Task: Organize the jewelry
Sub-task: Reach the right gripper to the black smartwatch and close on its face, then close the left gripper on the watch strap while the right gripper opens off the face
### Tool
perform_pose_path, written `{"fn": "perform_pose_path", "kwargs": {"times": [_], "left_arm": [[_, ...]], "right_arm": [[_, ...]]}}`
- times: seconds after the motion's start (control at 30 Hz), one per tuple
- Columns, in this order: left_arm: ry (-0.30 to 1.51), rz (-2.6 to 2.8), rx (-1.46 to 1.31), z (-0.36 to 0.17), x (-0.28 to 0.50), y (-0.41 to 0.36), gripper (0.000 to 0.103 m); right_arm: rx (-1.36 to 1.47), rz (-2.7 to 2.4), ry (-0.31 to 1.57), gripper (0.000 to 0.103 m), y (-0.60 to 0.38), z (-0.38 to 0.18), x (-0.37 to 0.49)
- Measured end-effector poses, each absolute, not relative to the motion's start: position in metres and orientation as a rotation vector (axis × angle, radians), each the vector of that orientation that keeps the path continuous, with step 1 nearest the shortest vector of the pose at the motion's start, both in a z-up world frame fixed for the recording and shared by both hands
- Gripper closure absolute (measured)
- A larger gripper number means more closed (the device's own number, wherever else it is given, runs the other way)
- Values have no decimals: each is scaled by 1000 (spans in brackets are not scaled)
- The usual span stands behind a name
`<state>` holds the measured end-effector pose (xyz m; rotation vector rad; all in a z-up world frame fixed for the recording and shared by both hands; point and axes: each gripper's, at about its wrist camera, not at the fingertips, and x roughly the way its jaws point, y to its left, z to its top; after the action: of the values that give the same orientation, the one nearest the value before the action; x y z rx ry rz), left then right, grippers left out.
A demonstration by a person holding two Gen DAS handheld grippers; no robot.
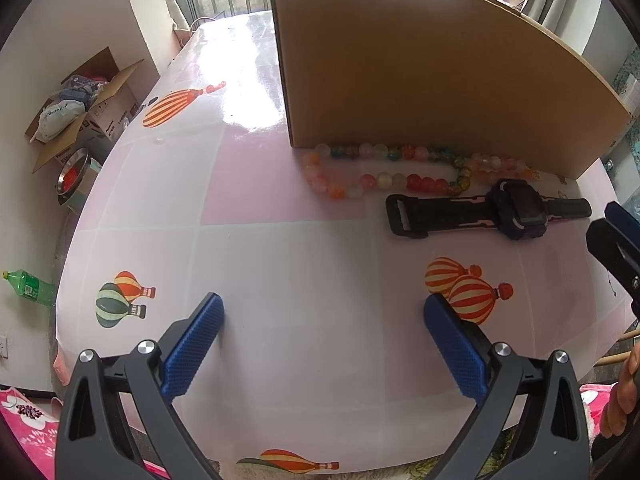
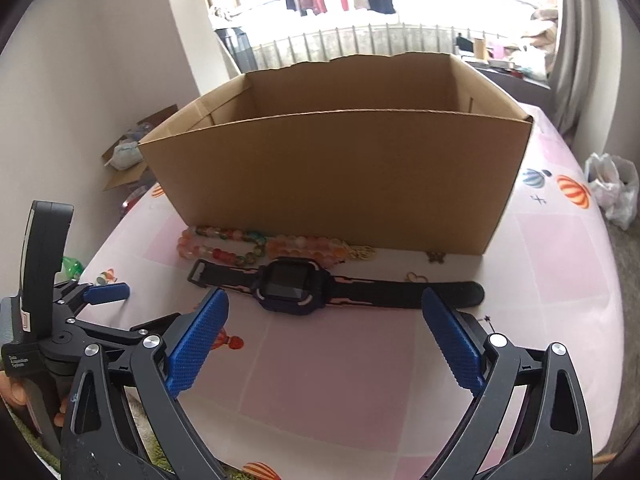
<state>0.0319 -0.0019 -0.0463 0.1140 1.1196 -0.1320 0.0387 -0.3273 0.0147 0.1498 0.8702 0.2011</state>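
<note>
- Watch (image 2: 292, 290) laid flat on counter (image 2: 340, 380), just in front of cardboard box (image 2: 336, 176); bead necklace (image 2: 224, 246) lies between watch and box
- Left claw (image 1: 324, 344) held apart, empty; right claw (image 2: 324, 340) likewise spread, near watch

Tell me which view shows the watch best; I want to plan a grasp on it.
The right wrist view: the watch lies centred ahead of the open right gripper, face and both straps in full view. The left wrist view shows the watch far to the right, distorted near the edge, with one strap end partly hidden behind the right gripper.
</note>
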Motion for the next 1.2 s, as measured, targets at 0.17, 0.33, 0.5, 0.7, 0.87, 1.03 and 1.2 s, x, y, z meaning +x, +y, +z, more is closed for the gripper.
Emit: {"fn": "perform_pose_path", "kwargs": {"times": [0.17, 0.33, 0.5, 0.7, 0.87, 1.03, 1.2], "left_arm": [[1085, -149, 116, -46, 30, -3, 4], [1019, -230, 21, -38, 33, 9, 6], [986, -382, -93, -30, 43, 12, 27], [1027, -504, -195, -39, 61, 3, 51], [1069, -564, -275, -43, 71, -2, 61], [1083, -587, -378, -44, 69, 3, 62], [1076, -699, -564, -44, 68, 6, 63]], "right_arm": [[91, 290, 912, 26, -307, 12, 57], [95, 320, 966, 39, -298, 4, 71], [126, 301, 1006, 47, -299, -4, 78], [145, 286, 1028, 54, -301, -9, 81], [147, 285, 1035, 56, -308, -10, 79], [185, 293, 1034, 56, -317, -11, 76], [186, 297, 1026, 56, -323, -9, 69]]}}
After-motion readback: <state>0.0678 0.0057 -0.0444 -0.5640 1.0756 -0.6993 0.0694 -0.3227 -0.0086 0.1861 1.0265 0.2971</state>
